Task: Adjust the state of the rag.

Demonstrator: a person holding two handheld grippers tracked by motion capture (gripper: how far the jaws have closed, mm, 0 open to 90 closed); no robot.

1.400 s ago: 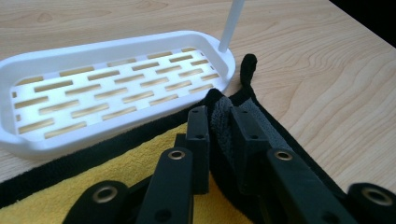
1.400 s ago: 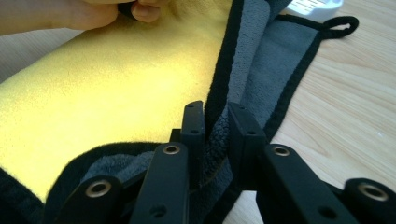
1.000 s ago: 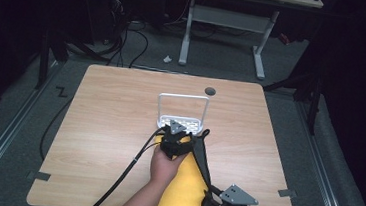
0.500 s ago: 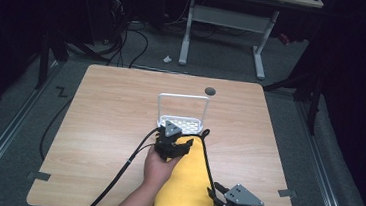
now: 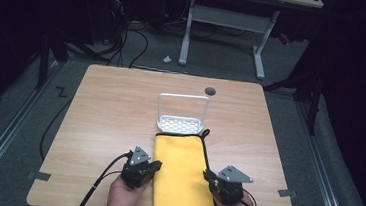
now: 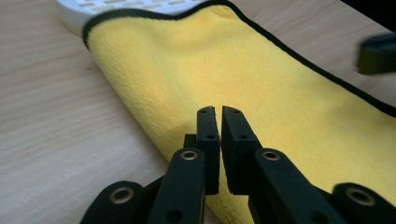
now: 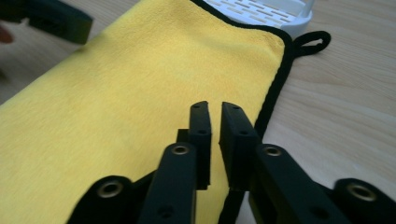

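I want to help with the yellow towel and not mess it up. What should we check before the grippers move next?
1. Yellow towel lying flat on the table: ok.
2. Towel's far edge overlaps the white rack: not ok if the rack must stay free.
3. Left gripper nearly shut, holding nothing: ok.
4. Right gripper nearly shut, holding nothing: ok.
5. Black loop free on the wood: ok.
6. Towel's near edge hanging past the table: cannot tell.

Each hand-held unit, left gripper (image 5: 153, 165) and right gripper (image 5: 208, 176), is black, topped by a grey three-cornered plate, with brass-ringed pivot holes on linked jaw arms and a black cable trailing toward the frame bottom.
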